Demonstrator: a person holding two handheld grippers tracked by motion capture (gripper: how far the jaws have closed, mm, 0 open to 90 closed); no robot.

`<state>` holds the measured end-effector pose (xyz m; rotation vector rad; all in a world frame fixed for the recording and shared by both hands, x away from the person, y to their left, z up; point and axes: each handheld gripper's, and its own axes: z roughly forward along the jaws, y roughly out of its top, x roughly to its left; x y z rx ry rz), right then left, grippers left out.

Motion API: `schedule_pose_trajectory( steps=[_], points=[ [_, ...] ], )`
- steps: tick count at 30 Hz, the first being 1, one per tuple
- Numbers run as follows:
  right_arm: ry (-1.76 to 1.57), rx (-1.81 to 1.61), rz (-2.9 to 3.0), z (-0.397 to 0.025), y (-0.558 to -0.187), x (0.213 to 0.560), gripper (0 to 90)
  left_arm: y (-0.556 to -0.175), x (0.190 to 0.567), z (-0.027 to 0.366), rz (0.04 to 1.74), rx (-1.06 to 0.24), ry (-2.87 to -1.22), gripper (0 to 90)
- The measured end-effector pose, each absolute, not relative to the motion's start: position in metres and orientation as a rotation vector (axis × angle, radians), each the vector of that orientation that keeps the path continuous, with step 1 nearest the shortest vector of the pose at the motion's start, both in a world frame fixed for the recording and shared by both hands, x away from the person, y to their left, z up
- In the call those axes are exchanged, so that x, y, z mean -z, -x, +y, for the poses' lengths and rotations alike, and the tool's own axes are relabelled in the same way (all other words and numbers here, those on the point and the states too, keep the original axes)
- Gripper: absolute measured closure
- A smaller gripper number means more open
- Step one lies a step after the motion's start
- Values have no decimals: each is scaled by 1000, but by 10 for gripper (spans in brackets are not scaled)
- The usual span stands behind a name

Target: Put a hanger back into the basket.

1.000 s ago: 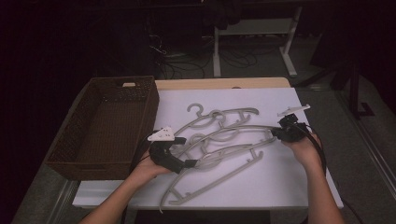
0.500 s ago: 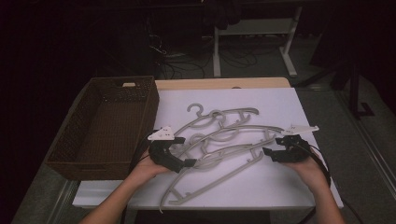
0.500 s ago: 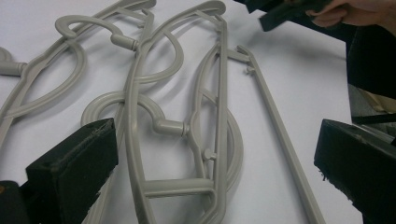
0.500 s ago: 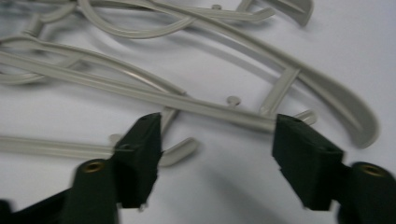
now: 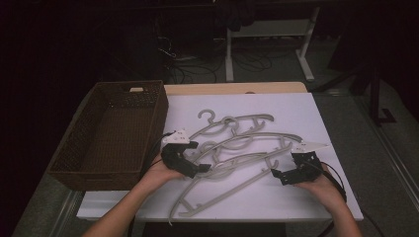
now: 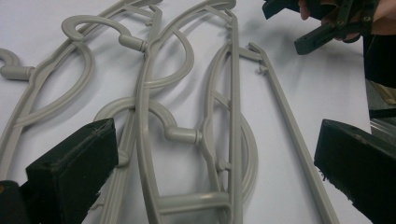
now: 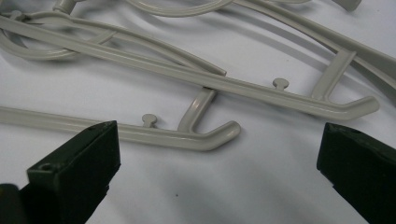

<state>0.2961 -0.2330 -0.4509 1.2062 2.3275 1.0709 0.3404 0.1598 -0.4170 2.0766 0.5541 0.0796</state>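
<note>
- The grey hangers point(image 5: 232, 148) lie tangled in a pile on the white tabletop point(image 5: 296, 113), beside a wicker basket point(image 5: 111, 133).
- The left claw point(image 5: 197, 169) is spread wide at the pile's left edge.
- The right claw point(image 5: 277, 176) gapes, empty, near a hanger's end.

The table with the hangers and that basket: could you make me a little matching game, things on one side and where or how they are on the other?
Things:
1. basket
2. hangers
3. left gripper
4. right gripper

Places or states:
A. heaped grey tangle mid-table
B. open, at the pile's right end
C. dark wicker, on the table's left
D. open, at the pile's left end

Pairs: 1-C, 2-A, 3-D, 4-B
</note>
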Motion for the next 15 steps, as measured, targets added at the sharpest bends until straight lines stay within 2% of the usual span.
schedule_pose_trajectory(
  steps=[15],
  points=[
    [-1194,-1085,2348,-231,-298,449,0,-379,408,132,610,-94,-2157,0]
  ],
)
